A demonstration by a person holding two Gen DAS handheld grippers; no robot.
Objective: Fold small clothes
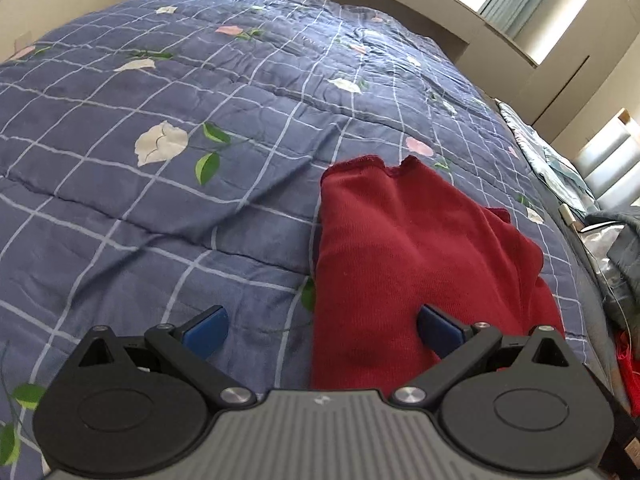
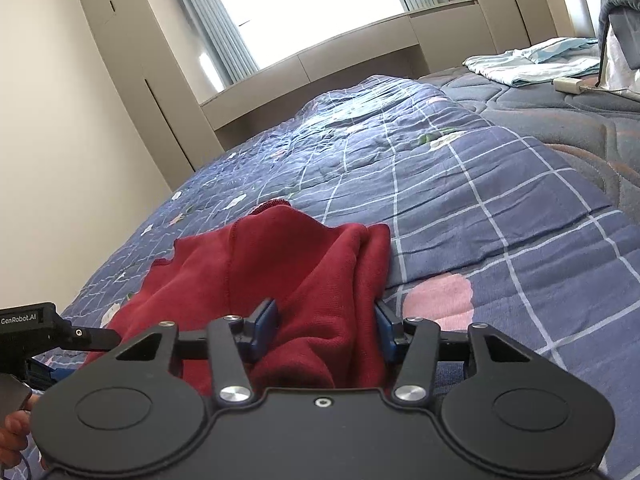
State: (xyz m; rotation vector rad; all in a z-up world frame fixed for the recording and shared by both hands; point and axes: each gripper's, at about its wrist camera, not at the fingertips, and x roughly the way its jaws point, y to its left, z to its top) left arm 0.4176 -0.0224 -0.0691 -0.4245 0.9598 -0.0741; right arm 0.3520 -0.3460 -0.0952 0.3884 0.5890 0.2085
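Dark red knit, the small garment point(image 1: 404, 264) lies rumpled on the blue checked quilt point(image 1: 168, 208) with its printed flowers, near the quilt's edge. Our right gripper point(image 2: 326, 330) has its blue pads against a bunched fold of the red cloth, one on each side, pinching it. Our left gripper point(image 1: 322, 326) hangs over the garment's near edge with jaws spread wide, nothing caught between them. Beyond the quilt we see pale folded bedding point(image 2: 532, 62) and beige cabinets point(image 2: 132, 80) under a bright window.
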